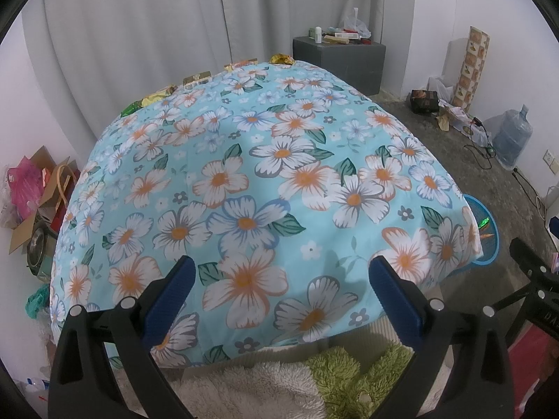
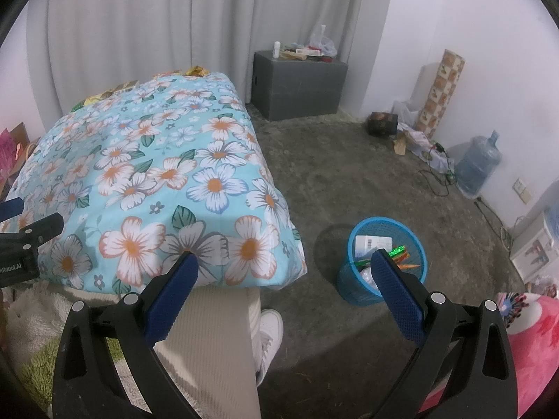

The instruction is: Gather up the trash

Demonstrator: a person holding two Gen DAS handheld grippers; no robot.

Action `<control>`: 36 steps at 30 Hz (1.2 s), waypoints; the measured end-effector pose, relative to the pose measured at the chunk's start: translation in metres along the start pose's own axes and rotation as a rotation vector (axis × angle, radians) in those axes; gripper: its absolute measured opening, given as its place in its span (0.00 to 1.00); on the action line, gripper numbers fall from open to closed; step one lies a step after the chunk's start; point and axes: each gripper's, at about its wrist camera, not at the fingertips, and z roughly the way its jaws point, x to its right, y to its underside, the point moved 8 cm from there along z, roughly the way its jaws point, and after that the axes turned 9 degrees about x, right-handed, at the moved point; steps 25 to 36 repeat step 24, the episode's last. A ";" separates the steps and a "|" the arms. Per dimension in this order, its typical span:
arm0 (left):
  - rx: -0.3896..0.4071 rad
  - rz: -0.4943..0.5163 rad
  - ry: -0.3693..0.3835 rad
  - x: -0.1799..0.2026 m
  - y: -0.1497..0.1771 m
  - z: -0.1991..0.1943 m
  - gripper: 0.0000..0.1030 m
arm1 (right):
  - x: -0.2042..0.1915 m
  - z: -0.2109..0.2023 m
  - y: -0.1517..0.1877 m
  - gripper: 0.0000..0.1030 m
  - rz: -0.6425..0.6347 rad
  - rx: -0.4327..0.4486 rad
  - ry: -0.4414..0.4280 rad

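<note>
Well, both my left tongs (image 1: 279, 276) and right tongs (image 2: 283, 272) gape, holding nothing; the wrappers (image 1: 195, 78) lie strung along the bed's (image 1: 272, 174) far edge, straight ahead of my left, which looks nearer

5 wrappers (image 1: 197, 79), 1 basket (image 2: 384, 244)

A floral bedcover (image 1: 265, 181) is lying spread over the bed, a grey cabinet (image 2: 298, 85) is standing by the curtain (image 2: 139, 28), and a water jug (image 2: 478, 162) is sitting against the wall.
</note>
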 end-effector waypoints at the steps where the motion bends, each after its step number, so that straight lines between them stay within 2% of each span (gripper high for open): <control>1: 0.000 0.000 0.000 0.000 0.000 0.000 0.95 | 0.000 0.000 0.000 0.92 0.000 0.000 0.001; 36: -0.005 0.002 0.002 0.000 0.003 0.000 0.95 | 0.001 0.000 -0.001 0.92 -0.001 0.001 -0.001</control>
